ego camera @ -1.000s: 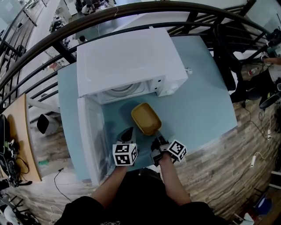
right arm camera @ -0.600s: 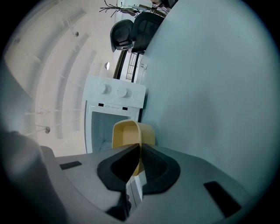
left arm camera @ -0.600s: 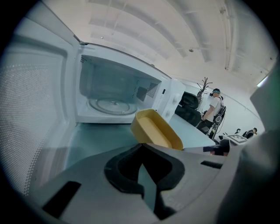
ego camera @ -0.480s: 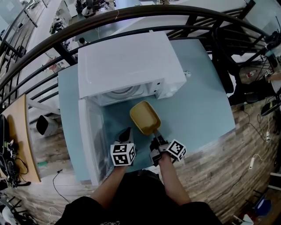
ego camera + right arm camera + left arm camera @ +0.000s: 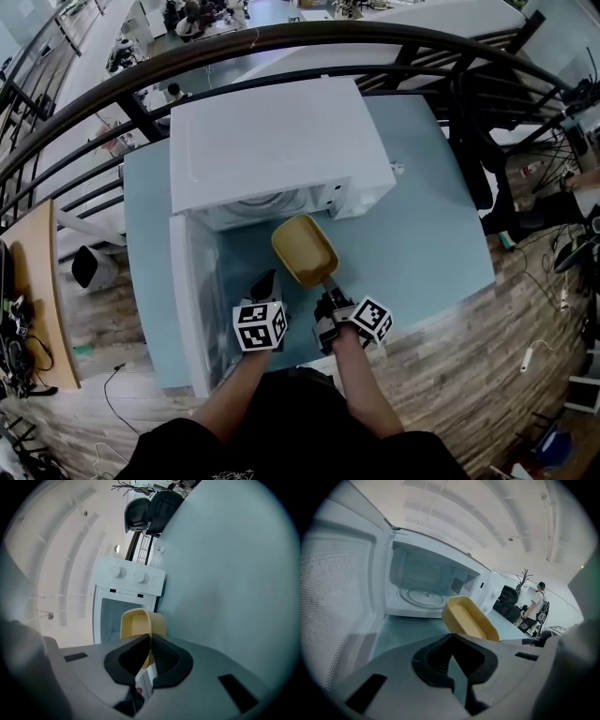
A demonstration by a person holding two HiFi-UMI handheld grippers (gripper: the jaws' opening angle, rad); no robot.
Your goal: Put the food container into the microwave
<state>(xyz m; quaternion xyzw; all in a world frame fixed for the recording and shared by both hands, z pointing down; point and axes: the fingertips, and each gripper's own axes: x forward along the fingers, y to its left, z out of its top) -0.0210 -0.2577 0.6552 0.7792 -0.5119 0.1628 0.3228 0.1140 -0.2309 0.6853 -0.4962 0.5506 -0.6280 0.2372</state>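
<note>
A yellow food container (image 5: pixel 302 248) hangs tilted just above the blue table (image 5: pixel 422 225), in front of the open white microwave (image 5: pixel 272 141). My right gripper (image 5: pixel 327 286) has just been closing its jaws and is shut on the container's near rim (image 5: pixel 138 623), which stands between its pads in the right gripper view. My left gripper (image 5: pixel 266 281) hovers to the container's left, near the swung-open door (image 5: pixel 192 300), its jaws together with nothing in them. The left gripper view shows the container (image 5: pixel 471 620) ahead of the cavity and its glass turntable (image 5: pixel 424 597).
The microwave door (image 5: pixel 337 602) stands wide open on the left, close beside my left gripper (image 5: pixel 451 654). A dark railing (image 5: pixel 281 42) curves behind the table. Chairs and cables lie on the floor at the right, and a person (image 5: pixel 536 604) stands far off.
The right gripper has risen a little with the yellow container, which has shifted slightly toward the microwave's mouth. The left gripper has hardly moved.
</note>
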